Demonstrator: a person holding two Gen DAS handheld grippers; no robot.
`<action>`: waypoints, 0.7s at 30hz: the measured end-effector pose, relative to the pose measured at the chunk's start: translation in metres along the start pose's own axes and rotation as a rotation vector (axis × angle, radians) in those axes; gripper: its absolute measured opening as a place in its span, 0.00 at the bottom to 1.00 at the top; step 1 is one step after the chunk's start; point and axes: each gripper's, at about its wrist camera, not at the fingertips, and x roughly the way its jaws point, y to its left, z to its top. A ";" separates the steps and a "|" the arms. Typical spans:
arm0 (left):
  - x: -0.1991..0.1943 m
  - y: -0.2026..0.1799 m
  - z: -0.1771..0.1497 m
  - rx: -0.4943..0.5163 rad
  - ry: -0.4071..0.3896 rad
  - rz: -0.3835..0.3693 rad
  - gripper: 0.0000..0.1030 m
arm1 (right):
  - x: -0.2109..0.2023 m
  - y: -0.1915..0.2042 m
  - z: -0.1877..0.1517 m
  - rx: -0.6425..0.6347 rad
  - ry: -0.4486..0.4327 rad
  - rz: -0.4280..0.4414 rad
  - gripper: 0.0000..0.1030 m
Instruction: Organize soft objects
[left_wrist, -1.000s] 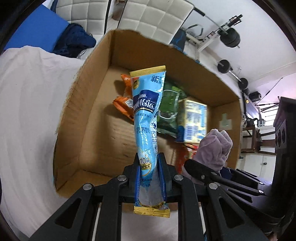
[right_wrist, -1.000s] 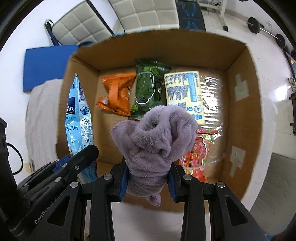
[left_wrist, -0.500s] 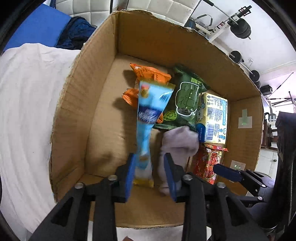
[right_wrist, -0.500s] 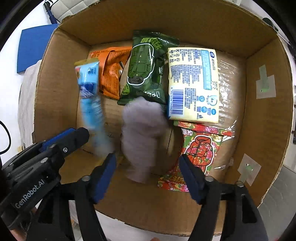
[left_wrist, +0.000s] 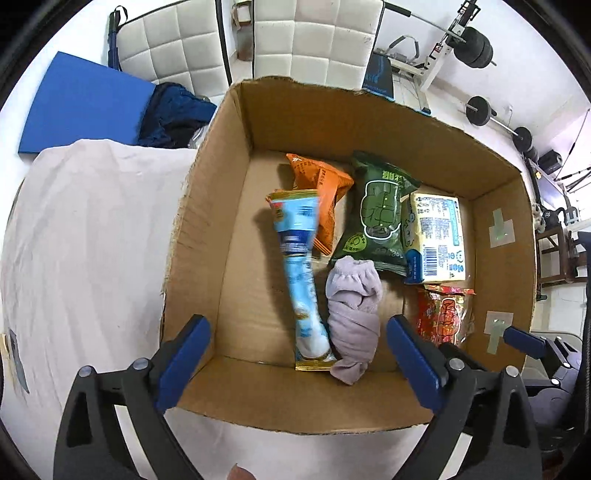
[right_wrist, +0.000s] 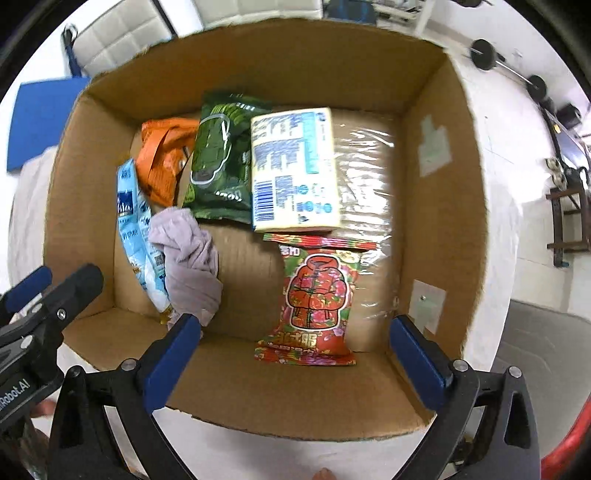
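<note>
Both your grippers let go since the last frames. The left gripper (left_wrist: 297, 363) had the blue pouch (left_wrist: 301, 273) pinched and the right gripper (right_wrist: 295, 354) had the cloth (right_wrist: 190, 267); both now stand spread wide, holding nothing, above the box's (left_wrist: 207, 206) near wall. Pouch and cloth lie side by side, touching, in the box's near-left part, pouch end against the near wall. Bare cardboard floor shows left of the pouch and between cloth and red pack (right_wrist: 314, 295). The far half of the box is crowded: orange pack (left_wrist: 319, 195), green pack (left_wrist: 380, 218), yellow pack (left_wrist: 436, 236) in a row. White sheet (left_wrist: 85, 236) lies left of the box.
</note>
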 end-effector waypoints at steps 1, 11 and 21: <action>-0.002 0.000 0.000 0.005 -0.007 0.001 0.95 | -0.002 -0.003 -0.003 0.012 -0.014 -0.007 1.00; -0.019 -0.011 -0.006 0.073 -0.082 0.067 1.00 | -0.026 -0.020 -0.016 0.093 -0.101 -0.029 1.00; -0.075 -0.017 -0.022 0.074 -0.166 0.045 1.00 | -0.077 -0.016 -0.033 0.102 -0.193 -0.017 1.00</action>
